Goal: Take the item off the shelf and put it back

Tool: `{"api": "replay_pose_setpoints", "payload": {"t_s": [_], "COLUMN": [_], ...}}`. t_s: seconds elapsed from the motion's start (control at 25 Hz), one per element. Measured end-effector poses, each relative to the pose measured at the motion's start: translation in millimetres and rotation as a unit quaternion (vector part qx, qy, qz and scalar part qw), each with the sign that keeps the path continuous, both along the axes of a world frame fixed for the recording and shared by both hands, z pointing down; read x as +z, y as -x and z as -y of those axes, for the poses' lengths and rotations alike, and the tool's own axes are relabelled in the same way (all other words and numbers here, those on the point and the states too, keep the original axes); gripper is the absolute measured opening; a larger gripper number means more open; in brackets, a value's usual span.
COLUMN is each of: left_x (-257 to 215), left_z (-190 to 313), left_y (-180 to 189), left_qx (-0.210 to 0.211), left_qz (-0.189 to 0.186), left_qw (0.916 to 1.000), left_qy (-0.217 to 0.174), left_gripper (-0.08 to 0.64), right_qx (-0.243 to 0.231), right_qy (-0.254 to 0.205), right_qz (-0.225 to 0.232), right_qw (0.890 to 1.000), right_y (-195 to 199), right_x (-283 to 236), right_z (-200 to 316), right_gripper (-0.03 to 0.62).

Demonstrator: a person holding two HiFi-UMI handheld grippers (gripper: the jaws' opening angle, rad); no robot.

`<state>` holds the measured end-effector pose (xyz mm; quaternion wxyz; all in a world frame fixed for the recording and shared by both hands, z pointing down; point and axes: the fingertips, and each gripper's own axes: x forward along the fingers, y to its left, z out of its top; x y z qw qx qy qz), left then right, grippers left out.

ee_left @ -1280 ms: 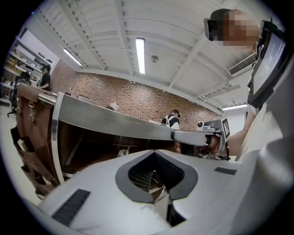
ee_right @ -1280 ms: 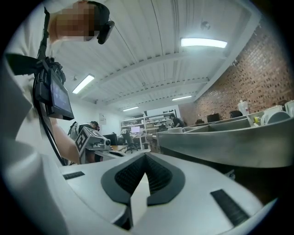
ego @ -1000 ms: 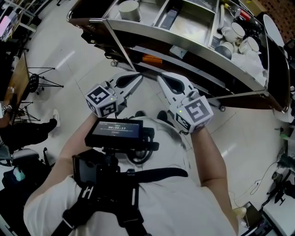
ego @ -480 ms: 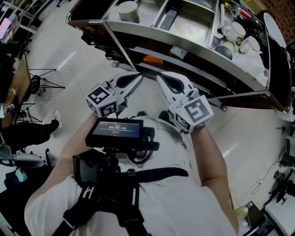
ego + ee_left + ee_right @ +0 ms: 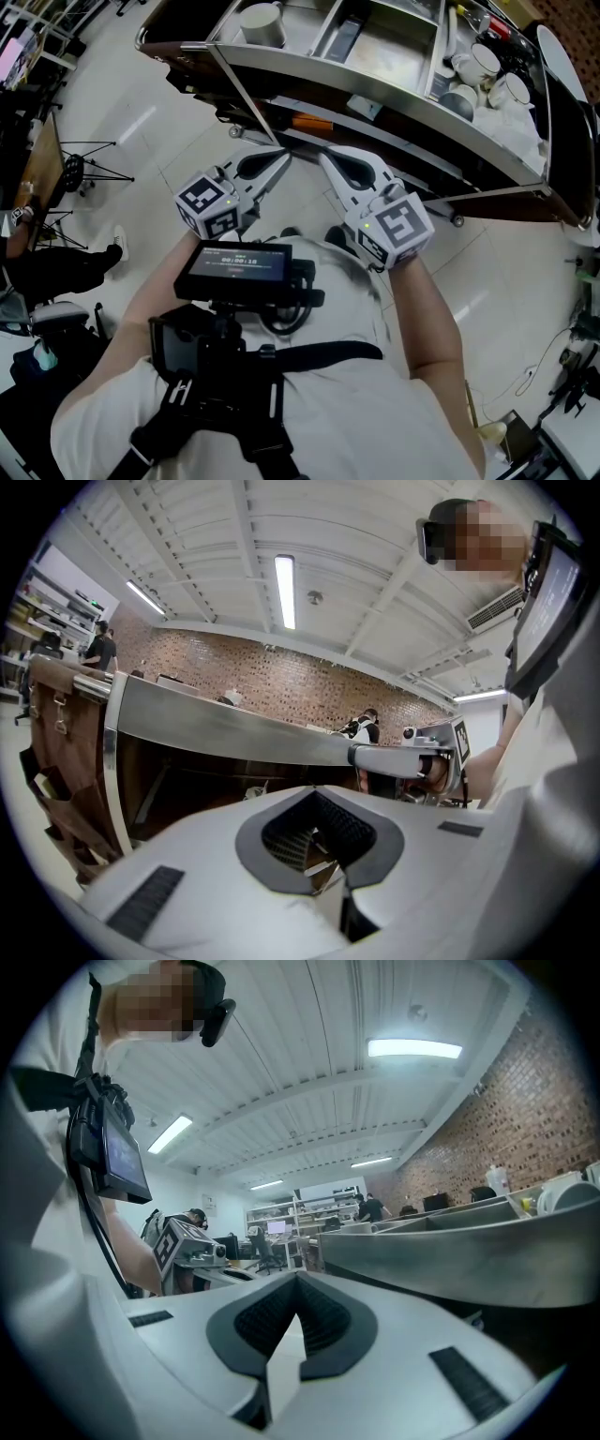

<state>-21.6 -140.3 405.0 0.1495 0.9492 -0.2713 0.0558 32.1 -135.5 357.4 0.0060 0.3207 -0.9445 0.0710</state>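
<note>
Jaws of both grippers are pressed together and hold nothing: the left gripper (image 5: 279, 159) and right gripper (image 5: 326, 159) point side by side, just short of the stainless steel shelf cart (image 5: 375, 94). Beyond the left jaws, a white cylindrical container (image 5: 262, 21) stands in the top tray. White mugs (image 5: 483, 64) lie beyond and right of the right jaws.

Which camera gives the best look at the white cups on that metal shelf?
The head view: it looks down into the top tray, where the white cups sit at the right end. The right gripper view catches only a white rim above the tray wall, possibly one of them. The left gripper view shows none.
</note>
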Motion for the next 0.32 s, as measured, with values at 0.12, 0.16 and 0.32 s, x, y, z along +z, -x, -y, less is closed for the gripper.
{"api": "replay_pose_setpoints", "payload": {"t_s": [0.12, 0.16, 0.32], "left_x": [0.1, 0.5, -1.6], "left_z": [-2.8, -2.6, -4.9], "left_y": [0.8, 1.4, -1.2], "left_qx": [-0.003, -0.007, -0.005], "left_qz": [0.001, 0.001, -0.002], "left_qw": [1.0000, 1.0000, 0.9999], "left_qy": [0.001, 0.005, 0.010], "left_gripper": [0.011, 0.011, 0.011], "right_qx": [-0.001, -0.001, -0.002], "right_qy": [-0.001, -0.001, -0.001], "right_qz": [0.001, 0.002, 0.001], "right_qw": [1.000, 1.000, 1.000], "right_y": [0.6, 0.7, 1.0], "right_x": [-0.9, -1.1, -1.5], "right_z": [-3.4, -3.6, -3.7], "right_gripper": [0.000, 0.000, 0.000]}}
